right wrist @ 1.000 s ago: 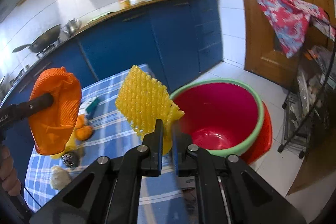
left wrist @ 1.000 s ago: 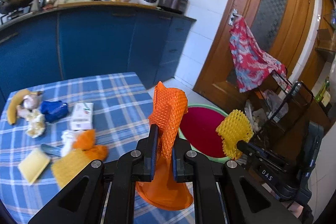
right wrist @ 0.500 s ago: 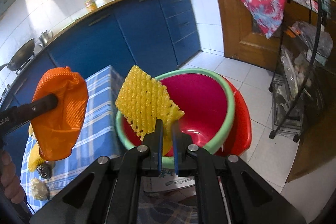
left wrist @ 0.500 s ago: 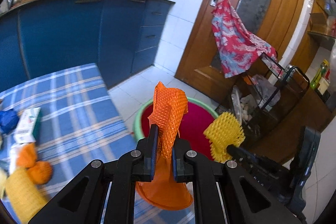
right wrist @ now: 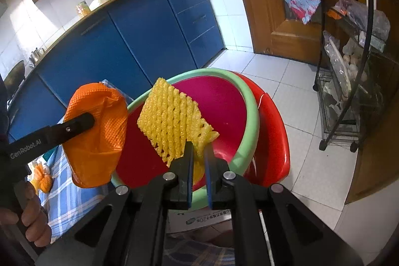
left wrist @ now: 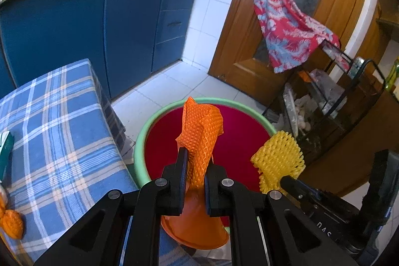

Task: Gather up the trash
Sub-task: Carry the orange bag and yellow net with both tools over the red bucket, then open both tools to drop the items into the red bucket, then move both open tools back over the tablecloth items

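Left gripper (left wrist: pixel 194 167) clamped on the orange foam-mesh fruit sleeve (left wrist: pixel 200 138); the sleeve stands up from the jaws, long axis running away along the fingers, flared end hanging below them. Right gripper (right wrist: pixel 198 155) clamped on the yellow foam-net fruit wrapper (right wrist: pixel 172 120), which fans up and left from the jaws.

Target lies straight ahead and below both: the red plastic basin with the green rim (left wrist: pixel 164 116), set on the floor just beside the blue-checked bench (left wrist: pixel 62 121). In the left wrist view the orange sleeve sits over the basin's red interior; the yellow wrapper (left wrist: pixel 279 161) is at its right rim. Judgement: both pieces are roughly above the basin, the left more centred; release should drop them in.

More orange scraps (left wrist: pixel 11 223) remain on the bench.
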The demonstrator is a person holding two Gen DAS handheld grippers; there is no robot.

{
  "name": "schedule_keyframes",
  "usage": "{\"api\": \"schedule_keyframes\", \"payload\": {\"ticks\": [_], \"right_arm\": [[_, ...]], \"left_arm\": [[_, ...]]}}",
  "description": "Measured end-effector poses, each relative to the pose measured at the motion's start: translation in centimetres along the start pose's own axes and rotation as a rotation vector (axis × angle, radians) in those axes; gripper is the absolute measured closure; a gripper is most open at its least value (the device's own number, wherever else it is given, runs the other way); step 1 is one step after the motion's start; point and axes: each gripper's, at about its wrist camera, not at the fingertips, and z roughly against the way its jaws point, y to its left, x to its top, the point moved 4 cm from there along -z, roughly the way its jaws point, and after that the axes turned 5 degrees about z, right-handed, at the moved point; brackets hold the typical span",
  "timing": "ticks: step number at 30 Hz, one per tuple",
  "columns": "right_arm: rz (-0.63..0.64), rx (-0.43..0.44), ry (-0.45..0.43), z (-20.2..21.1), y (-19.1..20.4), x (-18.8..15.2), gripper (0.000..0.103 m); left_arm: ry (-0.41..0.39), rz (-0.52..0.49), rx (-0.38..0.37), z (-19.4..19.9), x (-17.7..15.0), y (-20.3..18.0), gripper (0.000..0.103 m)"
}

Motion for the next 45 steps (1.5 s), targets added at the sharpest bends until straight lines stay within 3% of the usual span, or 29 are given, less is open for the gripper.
{"api": "schedule_keyframes", "payload": {"ticks": [3,5,7,15,32,45], "right_arm": [[-0.016,0.002,0.013,-0.8,-0.2,-0.3,0.089],[-0.017,0.002,0.019,-1.2,-0.4,-0.4,0.088],[-0.016,-0.001,0.020,-1.4,-0.4,-0.5,0.087],[-0.034,0.004,-0.003,-0.8,-0.6,-0.5,0.070],[-0.001,0.084,-0.073,4.9,3.4,-0.8,0.070],[0.087,0.179,-0.083,7.6,10.0,-1.6,0.069]], "left_arm": [[0.028,0.002,0.024,-0.8,-0.1,0.2,0.082],[0.031,0.004,0.039,-0.9,-0.3,0.3,0.066],[0.020,0.002,0.052,-0.8,-0.3,0.4,0.060],[0.012,0.015,0.065,0.5,-0.3,0.8,0.059],[-0.070,0.066,0.111,8.7,-1.4,3.2,0.055],[-0.147,0.165,0.190,16.1,-3.4,8.6,0.055]]}}
